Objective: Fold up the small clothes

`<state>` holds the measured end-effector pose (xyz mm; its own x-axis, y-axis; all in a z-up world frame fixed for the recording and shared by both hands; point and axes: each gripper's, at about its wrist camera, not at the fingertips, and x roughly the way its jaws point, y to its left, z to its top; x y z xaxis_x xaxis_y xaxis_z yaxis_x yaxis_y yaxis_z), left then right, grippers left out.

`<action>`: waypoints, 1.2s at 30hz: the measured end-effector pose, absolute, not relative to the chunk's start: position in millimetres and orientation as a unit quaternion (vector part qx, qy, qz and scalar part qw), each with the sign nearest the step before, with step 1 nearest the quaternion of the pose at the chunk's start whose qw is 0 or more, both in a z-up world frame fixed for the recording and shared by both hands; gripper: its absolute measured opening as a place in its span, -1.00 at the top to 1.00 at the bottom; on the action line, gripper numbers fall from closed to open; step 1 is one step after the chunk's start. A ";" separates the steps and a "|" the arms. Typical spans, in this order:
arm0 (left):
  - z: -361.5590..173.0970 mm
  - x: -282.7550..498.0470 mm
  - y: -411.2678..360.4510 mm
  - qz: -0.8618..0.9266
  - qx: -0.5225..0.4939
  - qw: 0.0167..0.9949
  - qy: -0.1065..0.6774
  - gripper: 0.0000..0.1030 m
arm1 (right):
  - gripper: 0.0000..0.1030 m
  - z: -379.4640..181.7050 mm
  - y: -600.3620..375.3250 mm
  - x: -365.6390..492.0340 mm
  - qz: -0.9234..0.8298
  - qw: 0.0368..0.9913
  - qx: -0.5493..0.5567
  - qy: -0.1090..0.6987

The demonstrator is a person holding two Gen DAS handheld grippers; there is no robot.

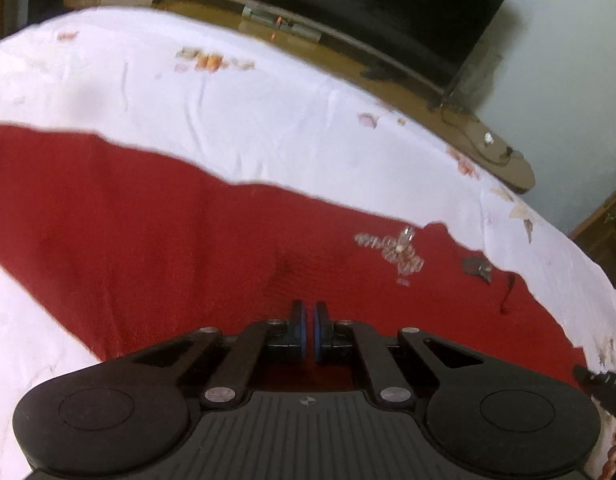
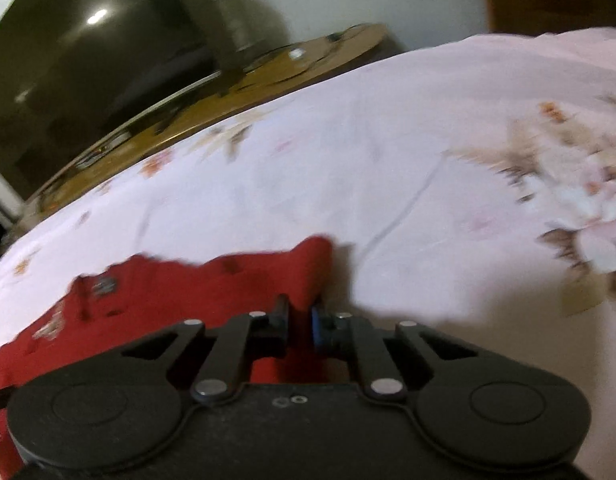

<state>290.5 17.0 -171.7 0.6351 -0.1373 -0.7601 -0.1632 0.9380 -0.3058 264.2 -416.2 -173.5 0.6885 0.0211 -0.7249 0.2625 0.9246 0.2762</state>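
Both tools pinch a red knit garment point(image 1: 156, 240) on the floral bedsheet point(image 1: 268, 112): left tool point(image 1: 308, 314) mid-cloth, right tool point(image 2: 300, 312) at its corner. Its long axis runs ten o'clock to four o'clock in the left view.

A home bedroom: a bed under a white floral sheet point(image 1: 236, 120) faces a television point(image 1: 387, 12) on a wooden stand point(image 1: 407, 96).

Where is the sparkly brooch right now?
In the left wrist view, the brooch lies on the red garment, right of centre, near the garment's far edge on the white bedsheet.
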 end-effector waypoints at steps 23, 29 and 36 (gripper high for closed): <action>-171.0 294.9 4.1 0.019 -0.156 0.882 0.445 0.93 | 0.41 -174.9 -369.2 254.2 -0.037 0.914 0.074 0.398; -156.2 281.2 15.7 0.024 -0.164 0.872 0.460 0.91 | -0.10 -147.0 -367.4 240.3 -0.045 0.931 0.088 0.353; -141.2 252.2 67.4 0.081 -0.190 0.887 0.412 -0.92 | -0.10 -121.5 -336.5 233.1 -0.023 0.946 0.068 0.316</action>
